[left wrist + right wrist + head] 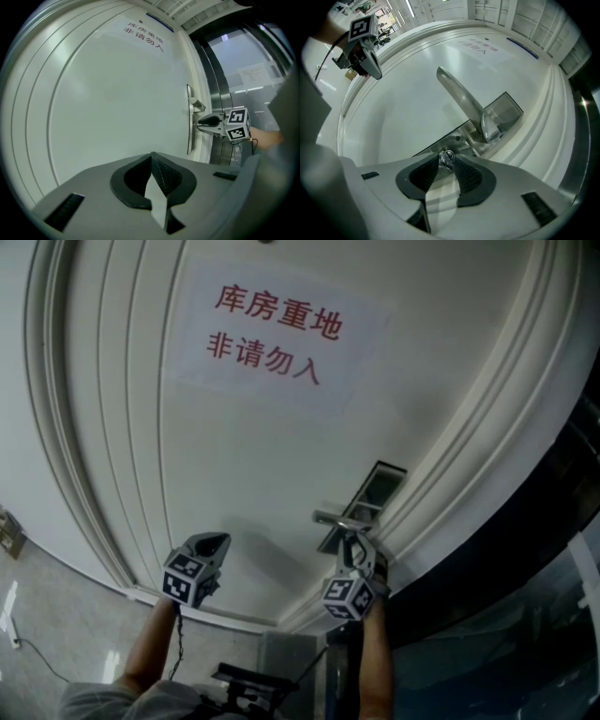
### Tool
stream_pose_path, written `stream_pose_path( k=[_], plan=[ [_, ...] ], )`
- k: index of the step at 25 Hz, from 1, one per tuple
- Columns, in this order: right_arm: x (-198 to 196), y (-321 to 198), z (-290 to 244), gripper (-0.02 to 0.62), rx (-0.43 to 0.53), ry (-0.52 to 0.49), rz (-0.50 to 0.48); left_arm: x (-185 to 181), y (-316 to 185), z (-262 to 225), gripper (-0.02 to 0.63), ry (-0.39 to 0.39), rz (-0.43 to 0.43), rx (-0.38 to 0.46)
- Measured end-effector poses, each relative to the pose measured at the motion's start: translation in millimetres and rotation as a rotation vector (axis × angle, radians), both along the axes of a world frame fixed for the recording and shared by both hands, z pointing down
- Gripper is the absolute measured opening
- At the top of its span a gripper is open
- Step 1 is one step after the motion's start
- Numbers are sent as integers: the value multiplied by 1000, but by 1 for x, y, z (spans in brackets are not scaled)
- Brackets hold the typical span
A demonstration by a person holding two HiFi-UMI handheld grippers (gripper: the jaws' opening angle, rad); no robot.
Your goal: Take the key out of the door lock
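Low at the left runs a strip of pale speckled floor (56, 606), and above it rises the big white panelled door (253, 465) that fills most of what I can see. A bare forearm (150, 657) comes up from below carrying the left tool (214, 542), grey with a black-and-white marker cube on its back. It is held out in front of the plain door panel, well to the left of the handle and clear of the door. Its two black ribbed pads are closed tip to tip with nothing between them. Higher up, in the middle of the door, a white paper notice (277, 329) with two lines of red Chinese characters is stuck flat to the panel. Further right, near the door's edge, a long silver metal lock plate (506, 110) carries a silver lever handle (459, 96) that sticks out toward the left. Just below that handle the small silver key (447, 155) sits in the lock, its rounded head pointing out from the plate. The right tool (446, 163) is right at it, pointing level at the door. Its jaws stand apart, one black pad on either side of the key's head, close beside it but not clamped on it as far as I can see. Right of the door frame stands a steel-framed glass wall (225, 89), dark and reflective.
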State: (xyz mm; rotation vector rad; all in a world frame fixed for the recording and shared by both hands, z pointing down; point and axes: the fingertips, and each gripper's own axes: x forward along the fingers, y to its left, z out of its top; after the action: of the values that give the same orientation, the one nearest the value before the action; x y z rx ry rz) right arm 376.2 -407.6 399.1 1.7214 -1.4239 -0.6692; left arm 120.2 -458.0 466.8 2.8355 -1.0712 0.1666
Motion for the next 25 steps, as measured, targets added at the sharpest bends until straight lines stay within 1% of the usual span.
stream_pose_path(
  k=[5,8,16,19,25],
  plan=[
    [-2,0,3,118,-28,58,0,-1,0,1,-8,5,-3,-3],
    [2,-1,5,82,-24,107,9,0,1,1,-8,9,-3,-4],
    [1,1,2,69,-33,146,29,-1,2,-1,-8,12,-6,-2],
    [2,0,4,64,-37,191,29,-3,2,-1,-8,13,-7,-1],
    [4,0,6,30,-28,310,54,-6,4,-2,-8,14,-10,0]
  ],
)
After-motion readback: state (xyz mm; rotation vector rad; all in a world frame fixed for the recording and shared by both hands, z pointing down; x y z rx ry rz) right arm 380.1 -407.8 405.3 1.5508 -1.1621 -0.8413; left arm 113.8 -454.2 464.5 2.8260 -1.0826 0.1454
